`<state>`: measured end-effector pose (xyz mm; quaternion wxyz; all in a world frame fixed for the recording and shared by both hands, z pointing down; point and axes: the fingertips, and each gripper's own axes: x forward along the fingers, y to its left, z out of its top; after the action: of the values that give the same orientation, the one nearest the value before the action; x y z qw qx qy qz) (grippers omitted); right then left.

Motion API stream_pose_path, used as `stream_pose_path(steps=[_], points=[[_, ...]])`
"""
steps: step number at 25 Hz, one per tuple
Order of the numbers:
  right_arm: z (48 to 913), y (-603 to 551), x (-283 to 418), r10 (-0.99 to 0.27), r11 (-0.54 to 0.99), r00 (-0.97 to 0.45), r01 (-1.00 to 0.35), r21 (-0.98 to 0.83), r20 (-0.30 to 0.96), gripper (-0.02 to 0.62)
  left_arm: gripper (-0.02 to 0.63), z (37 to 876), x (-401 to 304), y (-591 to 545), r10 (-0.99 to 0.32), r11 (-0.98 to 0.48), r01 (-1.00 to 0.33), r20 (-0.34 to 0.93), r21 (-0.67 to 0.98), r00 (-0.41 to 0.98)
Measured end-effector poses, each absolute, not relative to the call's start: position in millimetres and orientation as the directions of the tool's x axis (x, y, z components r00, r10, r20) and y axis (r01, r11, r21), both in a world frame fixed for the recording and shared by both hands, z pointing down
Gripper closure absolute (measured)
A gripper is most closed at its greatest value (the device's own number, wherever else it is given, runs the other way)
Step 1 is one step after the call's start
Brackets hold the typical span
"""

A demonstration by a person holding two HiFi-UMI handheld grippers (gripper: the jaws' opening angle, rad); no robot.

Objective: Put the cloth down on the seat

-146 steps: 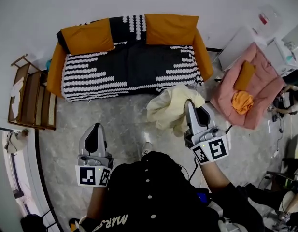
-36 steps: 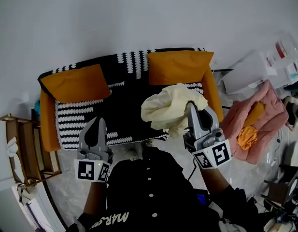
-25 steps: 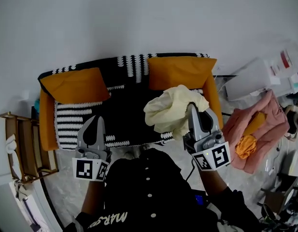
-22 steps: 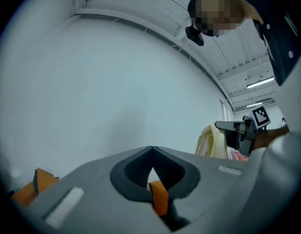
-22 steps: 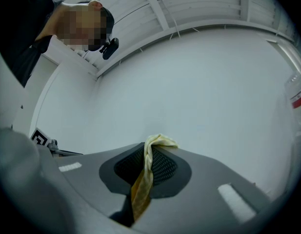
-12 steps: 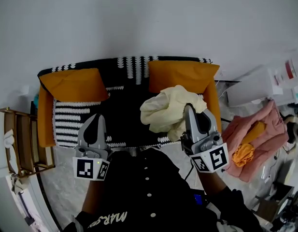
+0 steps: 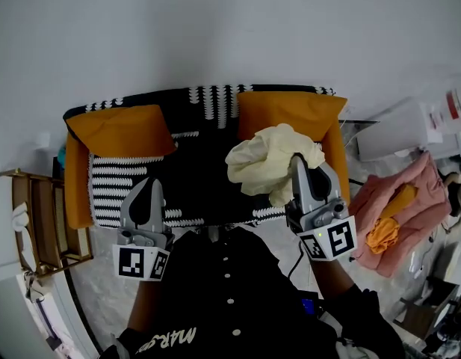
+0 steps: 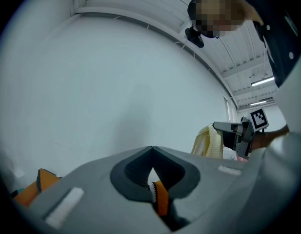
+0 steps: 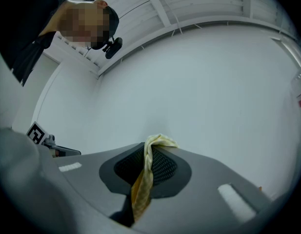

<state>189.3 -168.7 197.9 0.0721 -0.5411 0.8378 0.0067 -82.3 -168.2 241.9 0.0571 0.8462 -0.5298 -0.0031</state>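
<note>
A crumpled pale yellow cloth (image 7: 266, 160) hangs bunched in the air over the right part of the sofa seat (image 7: 208, 179). My right gripper (image 7: 296, 161) is shut on it. In the right gripper view a twisted strip of the cloth (image 9: 142, 178) is pinched between the jaws of the right gripper (image 9: 149, 152). My left gripper (image 7: 149, 184) is shut and holds nothing, just in front of the seat's front edge. In the left gripper view the left gripper (image 8: 152, 173) faces the white wall, with the cloth (image 8: 209, 141) off to its right.
The sofa has a black-and-white striped cover and two orange cushions, one left (image 7: 124, 129) and one right (image 7: 288, 111). A wooden rack (image 7: 36, 223) stands at its left. At the right are a pink bedding pile (image 7: 402, 200) with an orange cloth (image 7: 379, 234) and a white box (image 7: 398, 129).
Since the earliest frame the sofa has come much closer, now right in front of both grippers. Over the last second the right gripper has drifted slightly sideways with the cloth. The left gripper has kept still.
</note>
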Motion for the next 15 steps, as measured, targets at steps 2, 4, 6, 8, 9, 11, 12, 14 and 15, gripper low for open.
stream_pose_path(steps=[2, 4, 6, 8, 9, 11, 12, 14, 15], points=[[199, -171, 186, -0.907, 0.412, -0.403, -0.909, -0.059, -0.122, 0.546, 0.606, 241, -88, -168, -0.897, -0.432, -0.896, 0.056, 0.105, 0.439], [200, -174, 180, -0.906, 0.414, -0.406, -0.909, -0.056, -0.118, 0.546, 0.606, 242, -94, -168, -0.898, -0.429, -0.897, 0.059, 0.109, 0.437], [202, -175, 172, -0.904, 0.420, -0.413, -0.906, -0.057, -0.110, 0.546, 0.606, 245, -100, -165, -0.898, -0.426, -0.898, 0.068, 0.113, 0.435], [205, -177, 162, -0.899, 0.433, -0.426, -0.899, -0.059, -0.101, 0.546, 0.606, 249, -106, -164, -0.899, -0.420, -0.900, 0.078, 0.114, 0.430], [206, -177, 157, -0.895, 0.441, -0.435, -0.896, -0.058, -0.098, 0.546, 0.606, 250, -109, -163, -0.901, -0.417, -0.902, 0.084, 0.111, 0.426], [210, -179, 149, -0.888, 0.458, -0.452, -0.887, -0.059, -0.089, 0.546, 0.606, 255, -113, -161, -0.903, -0.409, -0.906, 0.099, 0.107, 0.419], [212, -180, 145, -0.884, 0.465, -0.460, -0.883, -0.061, -0.083, 0.546, 0.606, 257, -115, -160, -0.903, -0.404, -0.908, 0.106, 0.111, 0.415], [219, -183, 138, -0.877, 0.480, -0.475, -0.875, -0.063, -0.072, 0.546, 0.606, 263, -118, -158, -0.906, -0.393, -0.911, 0.120, 0.124, 0.407], [222, -185, 133, -0.872, 0.488, -0.484, -0.871, -0.062, -0.067, 0.546, 0.606, 265, -121, -157, -0.907, -0.386, -0.913, 0.129, 0.129, 0.402]])
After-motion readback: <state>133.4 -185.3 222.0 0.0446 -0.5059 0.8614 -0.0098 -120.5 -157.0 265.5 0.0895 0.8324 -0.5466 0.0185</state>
